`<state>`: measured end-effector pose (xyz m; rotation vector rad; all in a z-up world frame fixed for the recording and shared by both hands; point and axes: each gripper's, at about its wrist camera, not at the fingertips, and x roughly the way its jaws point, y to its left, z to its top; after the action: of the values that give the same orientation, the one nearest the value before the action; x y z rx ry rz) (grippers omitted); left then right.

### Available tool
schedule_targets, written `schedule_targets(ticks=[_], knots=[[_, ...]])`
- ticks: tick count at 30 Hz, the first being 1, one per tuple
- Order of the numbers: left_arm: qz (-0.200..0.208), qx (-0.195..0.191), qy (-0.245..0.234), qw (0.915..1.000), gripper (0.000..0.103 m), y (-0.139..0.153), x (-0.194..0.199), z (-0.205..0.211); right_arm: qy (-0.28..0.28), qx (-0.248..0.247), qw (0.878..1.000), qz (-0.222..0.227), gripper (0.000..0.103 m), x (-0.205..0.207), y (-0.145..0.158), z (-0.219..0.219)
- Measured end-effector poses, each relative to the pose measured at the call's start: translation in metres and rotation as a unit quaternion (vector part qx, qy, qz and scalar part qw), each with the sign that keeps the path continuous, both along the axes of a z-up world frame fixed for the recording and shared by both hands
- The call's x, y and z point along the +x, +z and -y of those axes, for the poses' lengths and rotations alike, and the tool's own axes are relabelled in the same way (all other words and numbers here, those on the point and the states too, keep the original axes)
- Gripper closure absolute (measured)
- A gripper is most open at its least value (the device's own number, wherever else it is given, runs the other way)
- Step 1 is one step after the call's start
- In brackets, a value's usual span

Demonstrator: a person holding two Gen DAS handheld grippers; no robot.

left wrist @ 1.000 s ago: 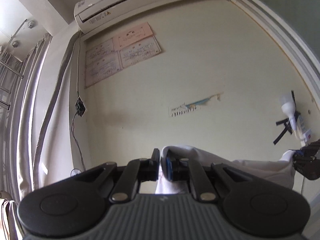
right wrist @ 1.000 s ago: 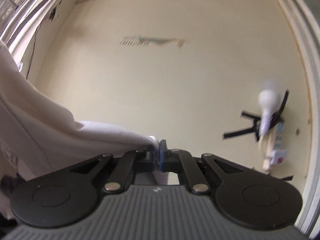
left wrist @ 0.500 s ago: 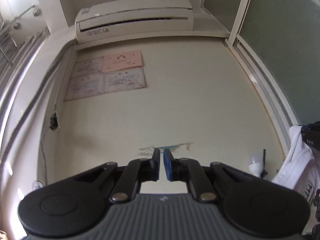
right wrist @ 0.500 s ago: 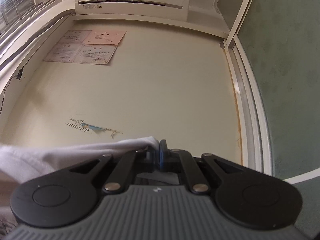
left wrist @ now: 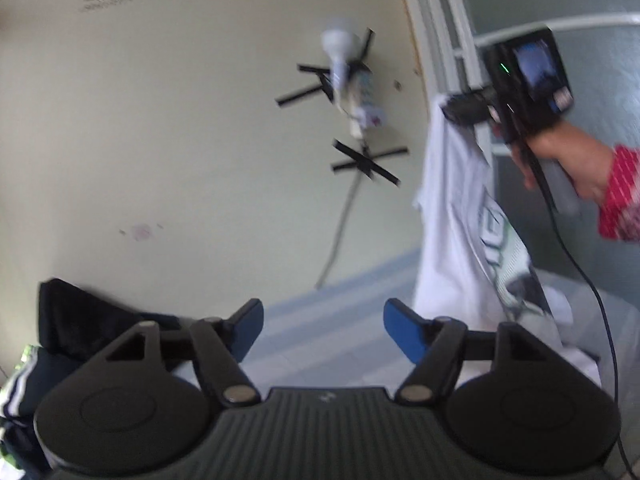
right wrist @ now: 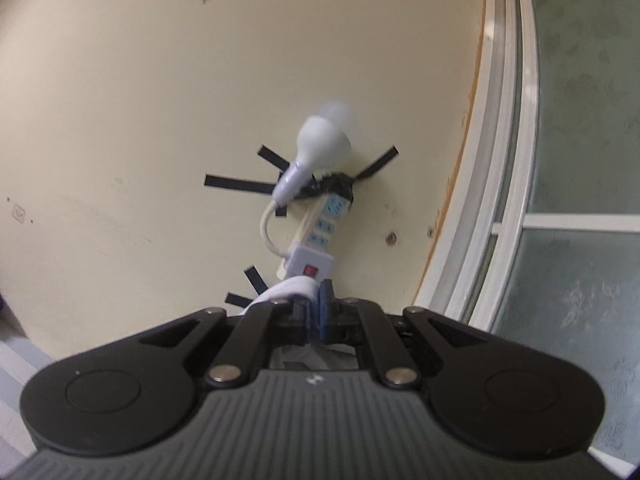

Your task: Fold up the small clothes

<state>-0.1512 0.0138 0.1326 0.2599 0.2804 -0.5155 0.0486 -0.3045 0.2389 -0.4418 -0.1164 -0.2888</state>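
Fingers of left gripper (left wrist: 323,330) noted apart and opening, blue pads (left wrist: 400,334) wide, nothing between them. Right gripper (right wrist: 314,312) found clamped together on a fold of white shirt (right wrist: 290,290); seen from the left wrist camera, held high at right by a hand (left wrist: 560,160) in a red sleeve (left wrist: 620,196). Shirt (left wrist: 460,216) observed hanging from those fingers, printed side partly turned, lower hem reaching the pale striped surface (left wrist: 320,320) below. Dark clothes (left wrist: 72,320) recorded lying at left. Lamp (right wrist: 320,148) and power strip (right wrist: 320,232) taped to wall ahead.
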Motion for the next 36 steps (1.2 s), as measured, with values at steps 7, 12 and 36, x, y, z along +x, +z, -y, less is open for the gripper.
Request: schedule_targets(ticks=[7,12,36], knots=[[-0.045,0.039,-0.108,0.9923,0.002,-0.060,-0.003,0.038,-0.032,0.025,0.999,0.008,0.096,0.002,0.016,0.038],[-0.112,0.062,-0.126,0.9838,0.085,-0.080,0.020,0.053,-0.029,0.023,0.999,0.025,0.096,-0.009,0.027,0.045],[-0.247,-0.105,0.061,0.9614,0.025,-0.038,0.135,-0.050,0.069,0.108,0.966,-0.226,0.044,0.012,-0.090,0.098]])
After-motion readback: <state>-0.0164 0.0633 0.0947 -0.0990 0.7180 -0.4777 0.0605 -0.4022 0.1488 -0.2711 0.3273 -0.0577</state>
